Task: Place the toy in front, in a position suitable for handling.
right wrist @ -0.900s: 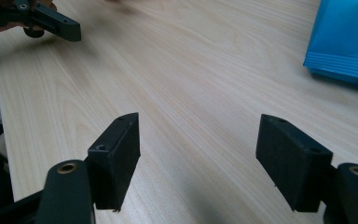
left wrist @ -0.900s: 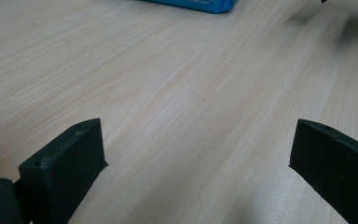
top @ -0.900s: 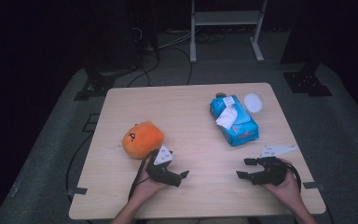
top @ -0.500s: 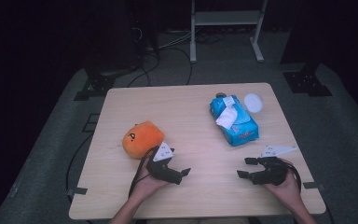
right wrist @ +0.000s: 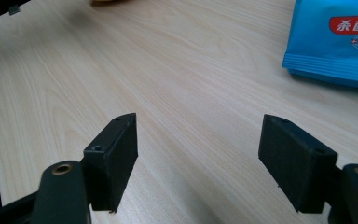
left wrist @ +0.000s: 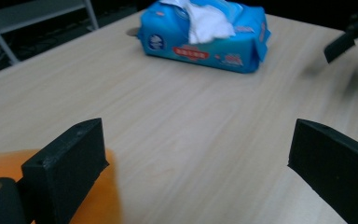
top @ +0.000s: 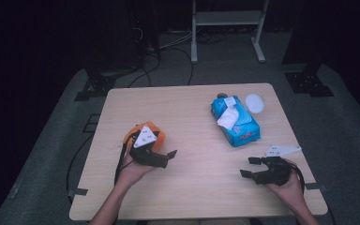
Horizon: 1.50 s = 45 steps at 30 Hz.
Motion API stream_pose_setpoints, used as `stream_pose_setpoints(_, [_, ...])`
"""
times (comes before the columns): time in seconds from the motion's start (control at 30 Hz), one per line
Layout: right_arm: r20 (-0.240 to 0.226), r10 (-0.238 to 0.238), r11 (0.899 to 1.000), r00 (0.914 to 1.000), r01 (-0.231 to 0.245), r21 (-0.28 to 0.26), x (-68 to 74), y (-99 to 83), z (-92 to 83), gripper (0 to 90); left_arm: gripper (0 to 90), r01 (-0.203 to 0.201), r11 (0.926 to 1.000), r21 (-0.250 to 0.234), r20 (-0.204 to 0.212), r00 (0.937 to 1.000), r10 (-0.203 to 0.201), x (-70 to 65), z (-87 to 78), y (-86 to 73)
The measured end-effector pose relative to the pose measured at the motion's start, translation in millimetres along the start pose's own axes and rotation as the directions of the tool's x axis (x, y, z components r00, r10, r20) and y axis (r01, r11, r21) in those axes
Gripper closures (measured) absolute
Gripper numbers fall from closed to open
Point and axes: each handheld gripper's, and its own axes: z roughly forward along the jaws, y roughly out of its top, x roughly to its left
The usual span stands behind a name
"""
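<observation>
One orange plush toy (top: pixel 145 133) beside left tongs (top: pixel 165 158), both tongs (top: pixel 249 167) apart, empty.

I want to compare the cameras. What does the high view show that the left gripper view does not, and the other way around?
The high view alone shows the person's hands, the right gripper whole, a white round lid beyond the wipes, and the floor with a metal stand. The left gripper view alone shows the left gripper close up, its fingers wide apart with bare table between them. Both show the wooden table, the blue wipes pack with a white sheet sticking out, and the orange soft toy beside the left gripper.
</observation>
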Motion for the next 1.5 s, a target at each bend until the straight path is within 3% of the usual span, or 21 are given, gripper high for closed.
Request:
stream_pose_setpoints(0.2, [0.0,-0.005,1.0,1.0,0.005,0.003,0.7,0.0,0.6,26.2,3.5,0.016,0.9995,-0.027,-0.064,0.9978,-0.018,30.9,-21.2,5.0])
stream_pose_setpoints(0.23, [0.001,-0.006,1.0,1.0,0.006,0.005,1.0,-0.1,0.6,26.2,3.5,0.019,0.9995,-0.026,-0.077,0.9968,-0.021,40.9,-26.9,4.6])
stream_pose_setpoints(0.27, [0.001,-0.006,1.0,1.0,0.006,0.005,1.0,-0.1,0.6,26.2,3.5,0.019,0.9995,-0.026,-0.077,0.9968,-0.021,40.9,-26.9,4.6])
stream_pose_setpoints(0.33, [0.003,-0.008,1.0,1.0,0.008,0.01,0.7,-0.2,1.0,26.2,3.6,0.023,0.9996,-0.018,-0.096,0.9951,-0.024,53.5,-31.6,1.5])
stream_pose_setpoints(0.6, [-0.004,-0.022,0.999,0.9997,0.023,0.022,0.9,2.0,5.3,26.2,4.7,0.06,0.9981,-0.013,-0.095,0.9936,-0.061,77.2,-29.9,-13.0])
stream_pose_setpoints(0.77, [-0.011,-0.028,0.999,0.9996,0.028,0.033,1.8,2.3,8.6,26.2,5.8,0.13,0.9915,-0.014,-0.085,0.9878,-0.13,91.6,-24.1,-25.7])
stream_pose_setpoints(0.83, [-0.011,-0.025,0.999,0.9996,0.025,0.03,1.6,2.7,8.5,26.2,5.9,0.152,0.9884,0.009,-0.089,0.9846,-0.15,96.7,-20.1,-32.6])
stream_pose_setpoints(0.93, [-0.012,-0.022,0.999,0.9997,0.023,0.03,1.8,2.2,8.2,26.2,7.3,0.162,0.9857,0.044,-0.094,0.983,-0.158,98.6,-16.8,-38.6])
stream_pose_setpoints(0.97, [-0.009,-0.025,0.999,0.9996,0.026,0.033,2.1,1.8,8.2,26.2,7.3,0.202,0.9767,0.073,-0.071,0.9779,-0.197,101.3,-11.7,-46.9])
stream_pose_setpoints(1.0, [-0.006,-0.03,0.999,0.9995,0.03,0.035,2.5,1.3,7.8,26.2,7.2,0.23,0.9709,0.069,-0.059,0.9724,-0.226,102.0,-9.9,-50.7])
stream_pose_setpoints(1.07, [-0.006,-0.03,0.999,0.9995,0.03,0.033,3.2,0.9,6.2,26.2,7.1,0.252,0.9667,0.043,-0.06,0.9665,-0.25,101.7,-8.0,-55.4])
stream_pose_setpoints(1.13, [-0.003,-0.027,0.999,0.9996,0.027,0.026,3.5,0.7,4.8,26.2,7.0,0.255,0.9658,0.046,-0.063,0.9656,-0.252,100.9,-7.7,-56.1])
stream_pose_setpoints(1.37, [-0.005,-0.022,0.999,0.9997,0.022,0.03,3.0,0.6,6.3,26.2,5.9,0.208,0.9735,0.095,-0.071,0.9769,-0.201,95.9,-5.2,-54.6])
stream_pose_setpoints(1.43, [-0.006,-0.022,0.999,0.9997,0.023,0.029,3.3,0.7,6.3,26.2,5.9,0.207,0.9741,0.092,-0.068,0.9772,-0.201,94.9,-4.2,-55.3])
stream_pose_setpoints(1.5, [-0.008,-0.03,0.999,0.9995,0.03,0.029,3.7,1.0,6.8,26.2,5.7,0.182,0.9791,0.091,-0.066,0.982,-0.177,93.3,-2.8,-56.4])
